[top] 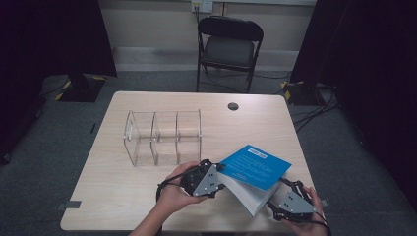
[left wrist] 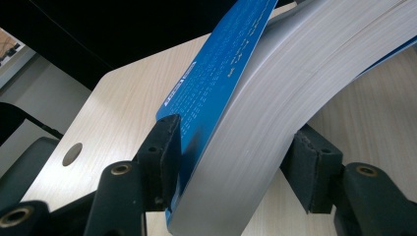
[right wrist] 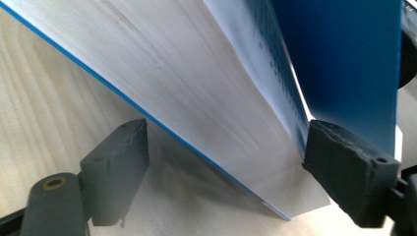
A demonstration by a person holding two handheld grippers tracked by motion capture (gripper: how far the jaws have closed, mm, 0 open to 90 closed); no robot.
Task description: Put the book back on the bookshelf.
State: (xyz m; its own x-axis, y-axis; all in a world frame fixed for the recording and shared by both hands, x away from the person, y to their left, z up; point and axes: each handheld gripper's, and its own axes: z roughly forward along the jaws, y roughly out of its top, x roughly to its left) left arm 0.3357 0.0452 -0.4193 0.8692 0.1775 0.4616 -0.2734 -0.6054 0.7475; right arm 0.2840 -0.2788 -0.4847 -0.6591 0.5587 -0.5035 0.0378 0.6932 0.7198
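Right now your left tool [top: 220, 181] clamps the near corner of a thick blue-covered paperback book [top: 255, 167], jaws partly closed on glossy cover and bowed white page block. Your right tool [top: 284, 192] straddles the opposite corner; one pad touches the cover, the other stands clear, so its jaws are open. The book hangs tilted above the pale wood-grain counter [top: 113, 196]. A clear acrylic three-slot organiser [top: 163, 137] stands beside it; a black folding chair [top: 229, 49] waits beyond on grey carpet.
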